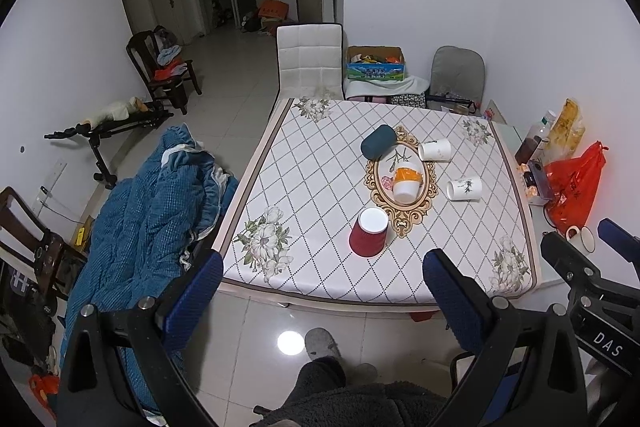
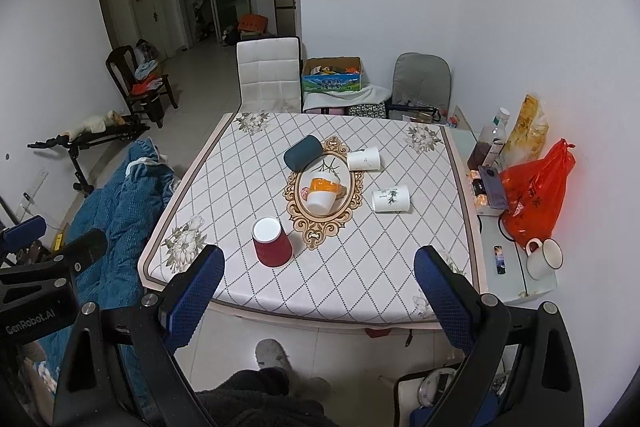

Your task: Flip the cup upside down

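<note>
Several cups are on the quilted table (image 1: 320, 267) (image 2: 360, 283). A red cup (image 1: 369, 233) (image 2: 271, 241) stands upside down near the front. An orange-and-white cup (image 1: 407, 183) (image 2: 323, 194) lies on the oval mat. Two white cups (image 1: 435, 149) (image 1: 464, 189) (image 2: 363, 159) (image 2: 391, 199) and a dark teal cup (image 1: 378, 141) (image 2: 303, 152) lie on their sides. My left gripper (image 1: 322, 291) and right gripper (image 2: 316, 287) are both open and empty, held above the floor in front of the table's near edge.
A side table (image 2: 516, 267) at the right holds a red bag (image 2: 536, 191), bottles, a phone and a white mug (image 2: 544, 259). A blue blanket (image 1: 140, 219) lies left of the table. Chairs and a box stand behind it. The person's foot (image 2: 272, 355) is below.
</note>
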Motion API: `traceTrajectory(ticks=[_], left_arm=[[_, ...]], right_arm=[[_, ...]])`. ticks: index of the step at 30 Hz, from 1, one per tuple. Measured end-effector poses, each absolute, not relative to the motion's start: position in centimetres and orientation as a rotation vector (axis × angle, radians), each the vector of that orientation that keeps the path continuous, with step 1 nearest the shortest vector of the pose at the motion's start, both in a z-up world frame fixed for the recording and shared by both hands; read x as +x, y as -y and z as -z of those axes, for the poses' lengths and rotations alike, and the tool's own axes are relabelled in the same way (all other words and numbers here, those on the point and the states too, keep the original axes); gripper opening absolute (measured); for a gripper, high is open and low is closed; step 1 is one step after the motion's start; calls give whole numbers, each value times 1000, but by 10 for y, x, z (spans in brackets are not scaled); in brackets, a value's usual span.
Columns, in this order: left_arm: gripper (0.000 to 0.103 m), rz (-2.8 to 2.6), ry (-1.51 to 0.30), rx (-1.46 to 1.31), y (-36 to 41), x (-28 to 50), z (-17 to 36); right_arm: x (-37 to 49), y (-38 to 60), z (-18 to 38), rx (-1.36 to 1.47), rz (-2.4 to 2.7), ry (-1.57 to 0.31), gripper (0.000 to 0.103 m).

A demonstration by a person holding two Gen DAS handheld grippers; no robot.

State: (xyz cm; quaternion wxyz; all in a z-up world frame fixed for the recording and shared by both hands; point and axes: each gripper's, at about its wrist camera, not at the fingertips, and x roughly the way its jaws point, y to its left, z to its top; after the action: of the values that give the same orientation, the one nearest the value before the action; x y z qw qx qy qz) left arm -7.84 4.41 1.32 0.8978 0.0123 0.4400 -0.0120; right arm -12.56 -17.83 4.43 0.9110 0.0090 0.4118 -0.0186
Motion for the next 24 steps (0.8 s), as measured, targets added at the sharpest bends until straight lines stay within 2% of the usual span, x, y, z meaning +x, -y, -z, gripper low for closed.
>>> traceTrajectory(ticks=[24], left_arm=[[102, 21, -918, 27, -40, -72, -10]], right_arm=[[-115, 181, -41, 32, 29, -857, 98]])
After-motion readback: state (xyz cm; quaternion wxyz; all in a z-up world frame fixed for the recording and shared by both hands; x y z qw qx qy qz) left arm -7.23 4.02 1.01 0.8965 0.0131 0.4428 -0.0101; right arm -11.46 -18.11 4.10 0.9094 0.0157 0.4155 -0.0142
